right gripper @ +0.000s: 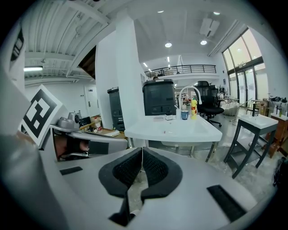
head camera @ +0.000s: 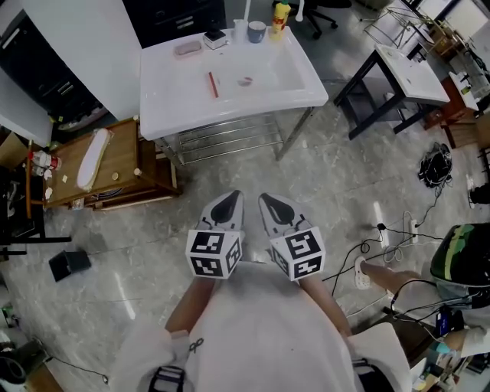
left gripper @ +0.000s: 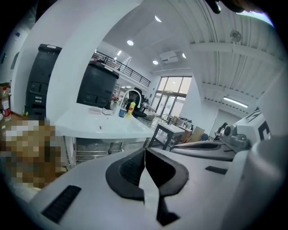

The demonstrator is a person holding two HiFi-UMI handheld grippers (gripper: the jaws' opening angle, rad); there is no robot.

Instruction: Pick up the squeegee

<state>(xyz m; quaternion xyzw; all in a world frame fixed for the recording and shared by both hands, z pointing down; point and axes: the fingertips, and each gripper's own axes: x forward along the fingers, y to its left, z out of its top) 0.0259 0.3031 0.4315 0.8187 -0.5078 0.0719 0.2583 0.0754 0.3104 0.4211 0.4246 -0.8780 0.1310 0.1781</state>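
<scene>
Approach step: the left gripper and right gripper are both closed and empty, well short of the white sink counter. A thin red stick, probably the squeegee, lies near the counter's left edge. Next comes crossing the open grey floor to the counter's front edge, between the low wooden cabinet and the black-legged white table.

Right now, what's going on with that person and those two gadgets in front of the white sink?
A person stands on the floor, some way short of the white sink stand, with a tool in each hand. The left tool and right tool point toward the stand, and both are shut with nothing between their jaws. Nothing has been picked up yet. A thin red item, a cup and a yellow bottle sit untouched on the sink top.
</scene>
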